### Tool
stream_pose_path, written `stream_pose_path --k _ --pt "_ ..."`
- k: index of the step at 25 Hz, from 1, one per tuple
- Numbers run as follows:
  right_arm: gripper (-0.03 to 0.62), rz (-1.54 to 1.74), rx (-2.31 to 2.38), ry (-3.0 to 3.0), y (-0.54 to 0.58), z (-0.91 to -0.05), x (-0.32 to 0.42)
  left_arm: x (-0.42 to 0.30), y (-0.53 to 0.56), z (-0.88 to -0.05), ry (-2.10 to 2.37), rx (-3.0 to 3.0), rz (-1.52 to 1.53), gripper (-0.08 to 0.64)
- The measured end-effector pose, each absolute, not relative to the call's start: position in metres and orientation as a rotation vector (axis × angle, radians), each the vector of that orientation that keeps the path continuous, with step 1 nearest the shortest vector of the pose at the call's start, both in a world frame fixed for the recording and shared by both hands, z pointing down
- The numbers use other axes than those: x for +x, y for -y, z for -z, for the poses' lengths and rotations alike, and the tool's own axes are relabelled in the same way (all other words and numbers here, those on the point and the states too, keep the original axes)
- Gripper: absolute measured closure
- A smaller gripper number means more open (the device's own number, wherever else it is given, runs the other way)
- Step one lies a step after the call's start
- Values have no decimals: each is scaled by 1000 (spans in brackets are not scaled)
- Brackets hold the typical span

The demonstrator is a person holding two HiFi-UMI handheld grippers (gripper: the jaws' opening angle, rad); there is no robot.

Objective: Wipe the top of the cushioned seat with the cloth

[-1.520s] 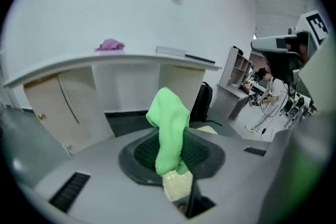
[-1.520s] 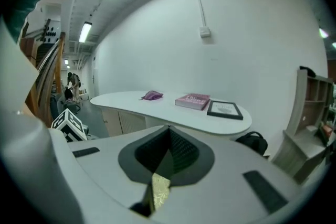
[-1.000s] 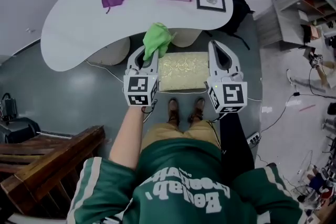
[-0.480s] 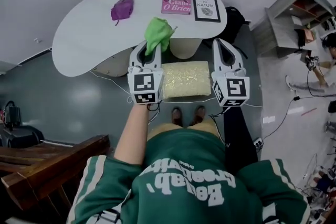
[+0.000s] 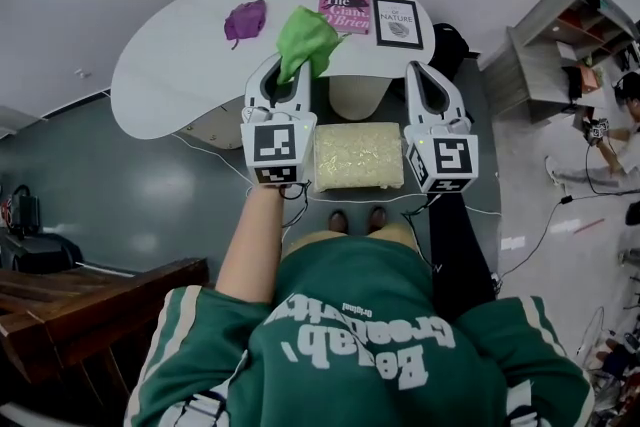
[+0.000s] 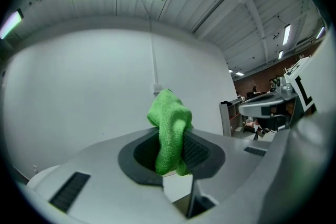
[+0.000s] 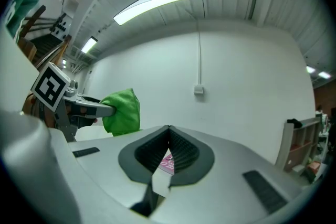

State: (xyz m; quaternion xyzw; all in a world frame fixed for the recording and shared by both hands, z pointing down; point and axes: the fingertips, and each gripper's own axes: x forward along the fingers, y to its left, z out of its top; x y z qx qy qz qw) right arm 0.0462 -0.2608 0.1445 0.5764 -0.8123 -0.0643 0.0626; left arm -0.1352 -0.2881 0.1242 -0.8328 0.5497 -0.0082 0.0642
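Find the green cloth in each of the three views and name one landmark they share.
Head view: green cloth upper centre, sticking out of the left gripper, against the white table.
Left gripper view: dead centre, pinched between the jaws.
Right gripper view: left of centre, at the left gripper's tip.
Shared landmark: the left gripper shut on it.

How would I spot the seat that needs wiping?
Find the big white curved table. Just in front of it, near the person's shoes, stands a square cushioned seat. It is the only pale yellow thing with a bumpy top.
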Motion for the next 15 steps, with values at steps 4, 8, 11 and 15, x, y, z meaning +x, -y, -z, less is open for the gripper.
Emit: stream_pose_path --k 4,8,11,15 --pt "583 213 1730 2452 260 -141 46 -132 288 -116 -1655 -2504 -2 469" --pt "583 218 1728 2451 260 -138 48 -127 287 -113 -1648 -2500 -4 469" --pt "583 215 1736 2447 258 -140 51 -123 286 -113 -1635 -2500 -5 469" --pt "583 199 1742 2446 258 -144 52 -122 286 -112 -1631 -2499 -5 469"
